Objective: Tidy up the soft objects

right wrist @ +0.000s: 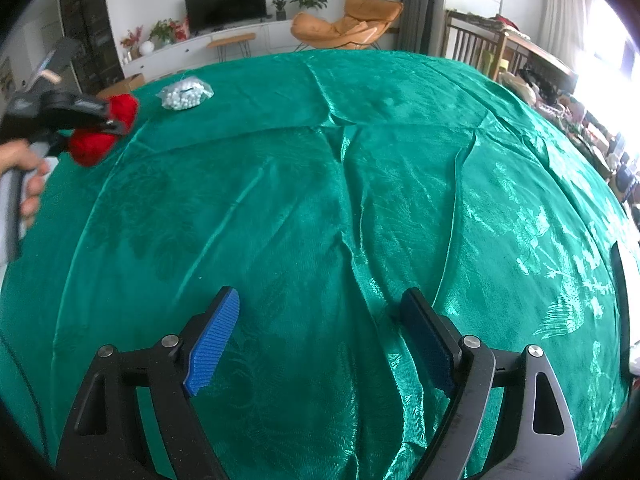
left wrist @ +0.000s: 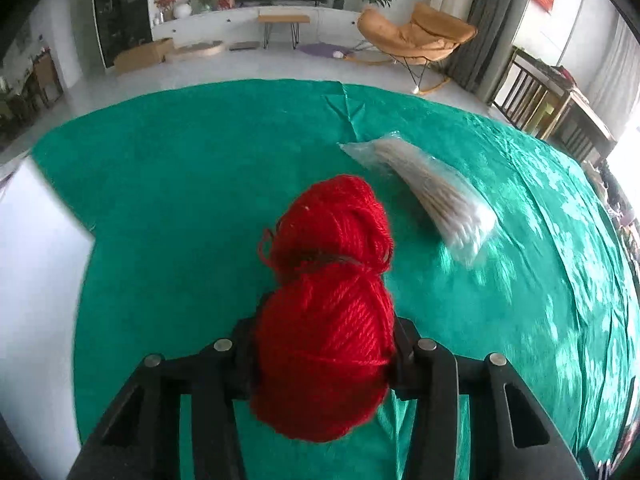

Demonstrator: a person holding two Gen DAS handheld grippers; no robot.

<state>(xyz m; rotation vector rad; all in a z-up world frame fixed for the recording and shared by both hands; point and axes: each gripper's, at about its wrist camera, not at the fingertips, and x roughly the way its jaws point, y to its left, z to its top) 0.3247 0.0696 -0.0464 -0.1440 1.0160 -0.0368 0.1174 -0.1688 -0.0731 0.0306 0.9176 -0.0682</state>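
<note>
My left hand-held gripper (left wrist: 324, 344) is clamped on the red yarn (left wrist: 326, 300), its two fingers pressing into the near lobe of the skein from either side. The yarn is pinched in the middle by a dark band, and the far lobe sticks out past the fingertips. From this camera I cannot tell whether the yarn touches the green cloth (left wrist: 180, 200) that covers the bench or is held just above it.

Just beyond the yarn and to its right lies a clear bag of cotton swabs (left wrist: 424, 188), flat on the cloth, running from far left to near right, with the white tips at the near right end. It looks a little blurred.

In the right wrist view the same yarn (right wrist: 106, 130) shows at the far left of the bench, held in the left hand-held gripper (right wrist: 116, 126), with my hand (right wrist: 26, 178) wrapped round its grip. The bag of swabs (right wrist: 185, 93) lies just beyond it, near the far edge of the cloth.

My right hand-held gripper (right wrist: 324, 332) is spread wide and holds nothing. Its blue ribbed pads (right wrist: 212, 344) face each other across bare, creased cloth (right wrist: 320, 200), over the near middle of the bench and well apart from the yarn and the bag.
</note>
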